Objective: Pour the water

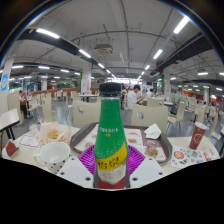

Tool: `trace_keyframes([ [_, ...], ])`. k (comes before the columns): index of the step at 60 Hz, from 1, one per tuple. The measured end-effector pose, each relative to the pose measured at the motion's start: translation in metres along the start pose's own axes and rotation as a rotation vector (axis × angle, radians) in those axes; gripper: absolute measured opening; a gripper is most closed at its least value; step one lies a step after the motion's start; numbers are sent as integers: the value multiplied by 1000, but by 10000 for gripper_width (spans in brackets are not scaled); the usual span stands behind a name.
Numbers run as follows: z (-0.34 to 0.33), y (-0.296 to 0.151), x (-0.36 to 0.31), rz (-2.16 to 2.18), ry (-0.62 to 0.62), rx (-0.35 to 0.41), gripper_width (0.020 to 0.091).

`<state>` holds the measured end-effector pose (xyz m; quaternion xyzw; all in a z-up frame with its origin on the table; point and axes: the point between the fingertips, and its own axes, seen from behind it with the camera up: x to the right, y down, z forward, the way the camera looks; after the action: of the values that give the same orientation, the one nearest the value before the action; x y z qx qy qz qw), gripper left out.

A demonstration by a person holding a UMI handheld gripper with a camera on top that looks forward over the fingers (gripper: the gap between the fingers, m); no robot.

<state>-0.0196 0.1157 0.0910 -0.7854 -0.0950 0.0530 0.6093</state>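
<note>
A green bottle (111, 130) with a dark cap and a yellow-and-white label stands upright between my fingers, held above the table. My gripper (111, 160) is shut on the bottle, the purple pads (90, 158) pressing on its lower body from both sides. A white cup (54, 153) stands on the table to the left, beyond the left finger. The bottle's base is hidden behind the gripper body.
The table (185, 152) carries food plates, a crumpled napkin (153, 131) and a red can (197, 137) on the right. A red item (11, 148) lies at the far left. Beyond are canteen tables, chairs and a person (133, 97) in white.
</note>
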Motion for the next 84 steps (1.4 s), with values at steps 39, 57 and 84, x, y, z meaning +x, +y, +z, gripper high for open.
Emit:
trace_keyframes([
  [39,-2,31,-8,61,-58,-82,593],
  [57,-109,21,-11,70,72,-263,848],
  [84,-283,-24,-54,62,262,-404,845],
])
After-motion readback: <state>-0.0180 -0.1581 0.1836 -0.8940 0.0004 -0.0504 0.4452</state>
